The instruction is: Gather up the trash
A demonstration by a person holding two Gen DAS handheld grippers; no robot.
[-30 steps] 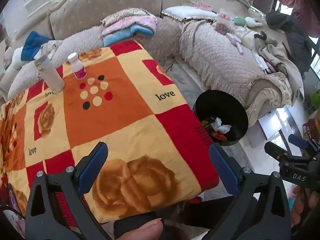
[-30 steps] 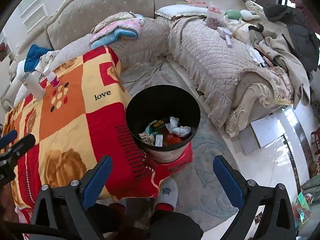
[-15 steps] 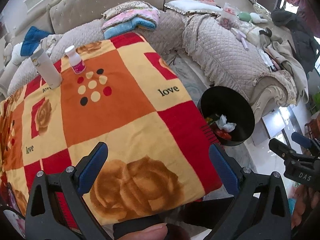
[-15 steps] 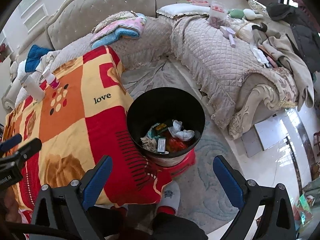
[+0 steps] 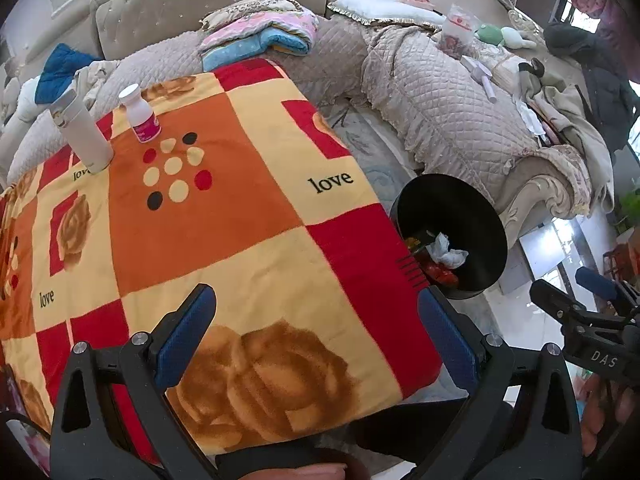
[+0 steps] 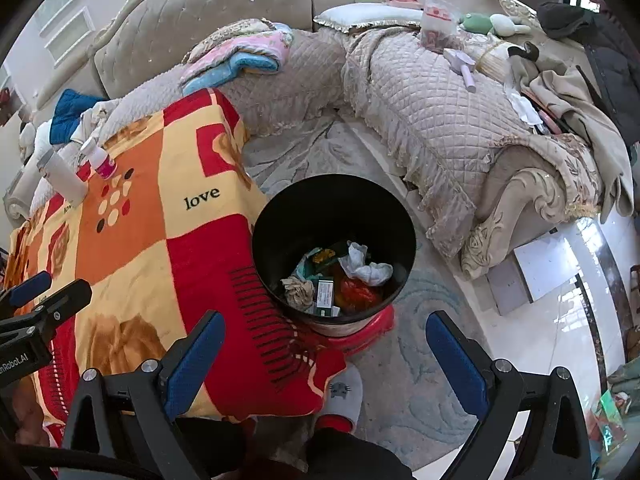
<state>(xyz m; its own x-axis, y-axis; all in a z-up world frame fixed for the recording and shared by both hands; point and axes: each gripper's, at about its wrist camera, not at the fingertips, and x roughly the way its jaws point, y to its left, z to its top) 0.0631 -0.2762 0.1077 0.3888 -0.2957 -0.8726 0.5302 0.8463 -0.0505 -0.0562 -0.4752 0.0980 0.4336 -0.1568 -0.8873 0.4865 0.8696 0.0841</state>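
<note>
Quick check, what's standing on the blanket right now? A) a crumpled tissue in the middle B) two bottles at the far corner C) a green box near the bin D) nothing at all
B: a tall white bottle and a small pink-labelled bottle stand upright at the far corner of the blanket; the tissue and box lie inside the black bin.

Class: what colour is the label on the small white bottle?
Pink, on the small white bottle; clearest in the left wrist view.

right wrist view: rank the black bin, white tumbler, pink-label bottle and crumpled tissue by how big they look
1. black bin
2. white tumbler
3. crumpled tissue, close to the tumbler and nearer the camera, so unsure
4. pink-label bottle
</note>
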